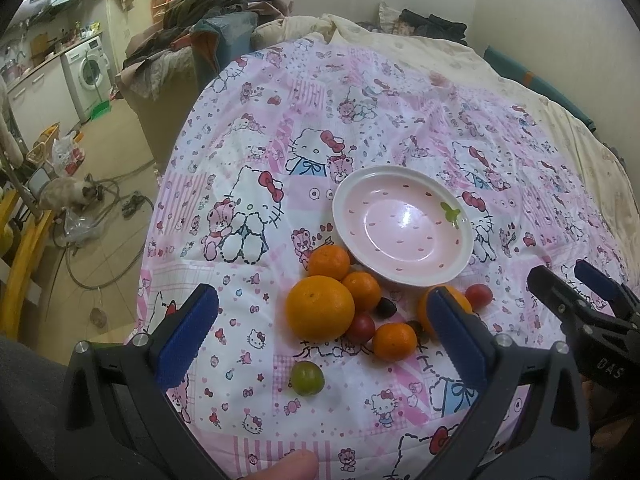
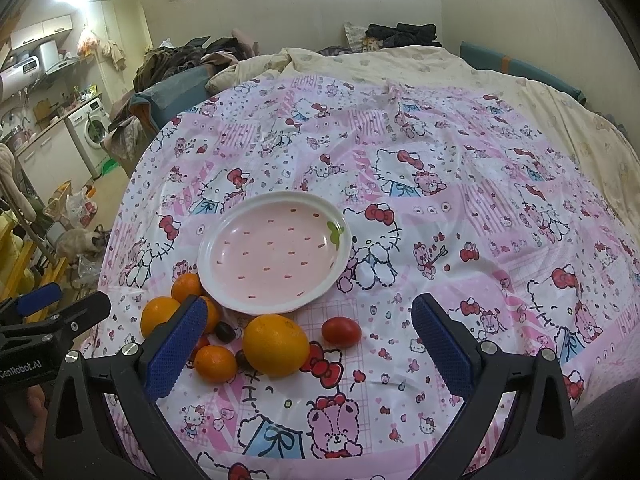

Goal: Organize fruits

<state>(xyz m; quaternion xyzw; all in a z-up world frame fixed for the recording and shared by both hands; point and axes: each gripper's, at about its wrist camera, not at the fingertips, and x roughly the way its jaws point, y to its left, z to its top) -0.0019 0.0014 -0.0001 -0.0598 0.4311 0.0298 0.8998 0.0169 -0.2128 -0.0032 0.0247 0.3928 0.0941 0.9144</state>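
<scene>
An empty pink plate (image 1: 348,184) (image 2: 212,240) with a white rim lies on the cartoon-cat bedspread. Just in front of it sit a large orange (image 1: 320,308) (image 2: 158,314), a second orange (image 1: 422,304) (image 2: 276,344), three small tangerines (image 1: 329,262) (image 2: 215,364), red cherry tomatoes (image 1: 478,295) (image 2: 341,331), dark grapes (image 1: 386,307) and one green fruit (image 1: 307,378). My left gripper (image 1: 322,294) (image 2: 66,300) hovers open above the fruit pile. My right gripper (image 2: 309,303) (image 1: 568,276) is open beside it, over the second orange and a tomato. Neither holds anything.
The pink bedspread (image 2: 440,208) covers a bed, with a cream duvet (image 2: 500,80) behind it. Heaped clothes (image 1: 192,28) lie at the bed's far left. On the floor to the left are a cat (image 1: 68,194), hoses and a washing machine (image 1: 90,70). A fingertip (image 1: 288,468) shows at the bottom edge.
</scene>
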